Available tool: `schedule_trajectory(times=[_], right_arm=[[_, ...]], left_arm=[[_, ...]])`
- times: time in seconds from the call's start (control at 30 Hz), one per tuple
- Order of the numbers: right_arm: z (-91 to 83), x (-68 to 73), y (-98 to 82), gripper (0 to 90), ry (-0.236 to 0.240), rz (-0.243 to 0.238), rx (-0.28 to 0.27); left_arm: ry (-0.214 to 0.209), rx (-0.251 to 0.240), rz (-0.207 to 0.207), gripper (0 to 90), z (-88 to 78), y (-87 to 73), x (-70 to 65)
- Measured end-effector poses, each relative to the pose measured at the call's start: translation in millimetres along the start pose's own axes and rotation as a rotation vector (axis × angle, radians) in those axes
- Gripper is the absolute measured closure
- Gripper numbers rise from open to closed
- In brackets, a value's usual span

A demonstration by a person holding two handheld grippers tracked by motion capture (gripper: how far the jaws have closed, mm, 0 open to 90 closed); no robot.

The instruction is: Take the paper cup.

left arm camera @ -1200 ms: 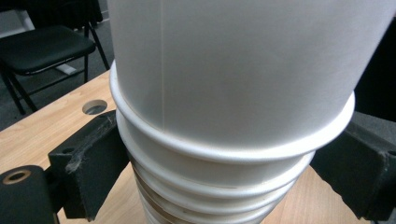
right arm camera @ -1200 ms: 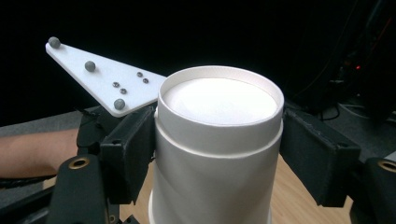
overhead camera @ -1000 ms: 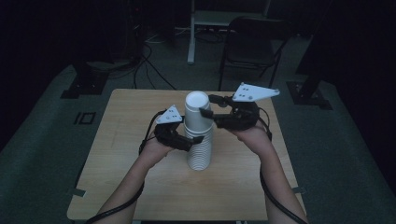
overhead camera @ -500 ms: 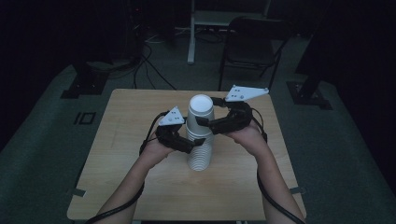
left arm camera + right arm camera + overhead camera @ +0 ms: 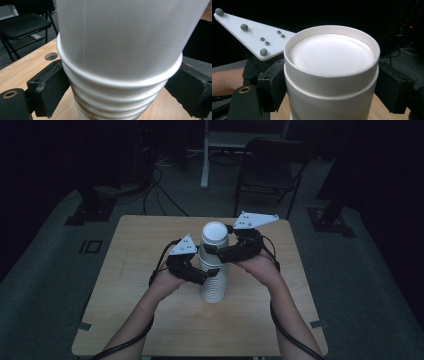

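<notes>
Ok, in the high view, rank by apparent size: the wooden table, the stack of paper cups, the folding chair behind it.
1. Wooden table, clearly largest.
2. Folding chair, farther off and dim, so its true size is unsure.
3. Stack of paper cups, smallest.

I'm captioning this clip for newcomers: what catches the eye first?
A tall stack of upturned white paper cups stands mid-table in a dark room. The left tongs clamp its ribbed rims low down, and the right tongs, jaws just closing, straddle the top cup.
</notes>
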State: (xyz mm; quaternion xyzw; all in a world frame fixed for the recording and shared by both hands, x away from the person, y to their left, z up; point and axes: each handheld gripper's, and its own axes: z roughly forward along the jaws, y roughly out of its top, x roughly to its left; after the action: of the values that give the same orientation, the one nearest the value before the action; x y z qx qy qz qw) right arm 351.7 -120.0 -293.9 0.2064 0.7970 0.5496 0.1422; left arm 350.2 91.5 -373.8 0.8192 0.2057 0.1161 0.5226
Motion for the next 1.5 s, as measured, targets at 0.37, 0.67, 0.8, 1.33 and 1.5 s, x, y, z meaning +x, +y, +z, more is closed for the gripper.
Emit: schedule_trajectory(times=[0.37, 0.67, 0.8, 1.33, 1.5], right_arm=[[-9.1, 2.2, 11.8, 20.9, -0.006, -0.004, -0.017], [-12.5, 3.9, 22.2, 21.1, -0.021, -0.014, -0.020], [-14.9, 4.2, 29.2, 21.1, -0.028, -0.015, -0.028], [-35.9, 5.8, 57.4, 21.1, -0.064, -0.027, -0.094], [-43.5, 5.5, 59.0, 21.2, -0.075, -0.032, -0.100]], left_arm=[[-0.001, 0.002, -0.001, 8.5, 0.1, 0.4, 0.0], [-0.003, 0.008, -0.002, 8.5, 0.0, 0.2, 0.8], [-0.005, 0.008, 0.001, 8.6, -0.3, 0.0, 1.0], [-0.004, 0.004, -0.001, 8.7, -0.3, -0.4, 0.7], [-0.005, 0.004, 0.000, 8.7, -0.3, -0.4, 0.8]])
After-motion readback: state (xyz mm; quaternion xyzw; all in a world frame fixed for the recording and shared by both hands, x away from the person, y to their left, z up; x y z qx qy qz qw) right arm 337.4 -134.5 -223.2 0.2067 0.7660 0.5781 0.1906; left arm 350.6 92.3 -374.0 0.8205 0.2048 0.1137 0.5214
